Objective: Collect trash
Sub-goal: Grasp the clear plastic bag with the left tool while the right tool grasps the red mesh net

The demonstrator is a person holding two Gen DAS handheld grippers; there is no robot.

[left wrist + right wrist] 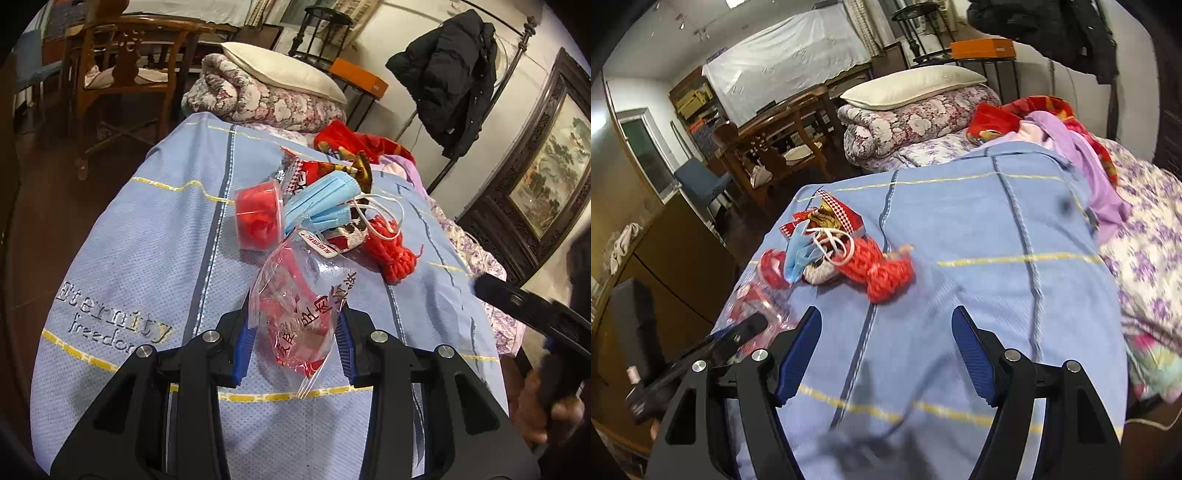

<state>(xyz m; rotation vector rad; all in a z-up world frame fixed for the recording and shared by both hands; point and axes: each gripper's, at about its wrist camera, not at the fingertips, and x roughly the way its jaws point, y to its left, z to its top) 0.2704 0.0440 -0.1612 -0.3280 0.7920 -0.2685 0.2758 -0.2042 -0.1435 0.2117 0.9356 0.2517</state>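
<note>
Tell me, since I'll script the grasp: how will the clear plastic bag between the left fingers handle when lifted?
The clear plastic bag looks thin and crinkled, so probably floppy and light. Its glossy film may slip between the left gripper pads. The red contents inside could shift and sag downward.

Indoor light is even and fairly bright, cool in tone. Both views bulge in fisheye fashion, with black corners and bent lines near the rim. The left wrist view is sharp on the blue bedspread ahead of the fingers, and the clear plastic bag shows small glints. The right wrist view is smeared by motion blur close below the fingers, with soft dark shadows there; a pale window glows far left
</note>
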